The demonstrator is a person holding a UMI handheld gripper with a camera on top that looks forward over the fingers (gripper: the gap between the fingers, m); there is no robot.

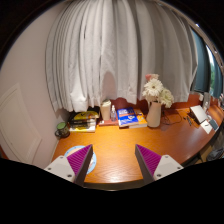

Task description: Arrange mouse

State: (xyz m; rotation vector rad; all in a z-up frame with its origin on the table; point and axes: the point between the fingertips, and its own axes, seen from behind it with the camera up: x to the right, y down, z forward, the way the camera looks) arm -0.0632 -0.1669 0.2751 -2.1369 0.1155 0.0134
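Observation:
My gripper [113, 153] is open and empty, its two purple-padded fingers [78, 159] spread above the near part of a wooden desk [113, 140]. A pale, bluish-white rounded thing [90, 161] lies on the desk just inside the left finger, mostly hidden by it; I cannot tell whether it is the mouse. No mouse shows clearly anywhere else. Nothing stands between the fingers but bare desk top.
Along the back of the desk stand a small dark jar [62, 128], a stack of books [83, 121], a beige box [106, 110], a blue book [127, 117] and a vase of white flowers [153, 100]. A white device [200, 114] lies far right. White curtains [110, 50] hang behind.

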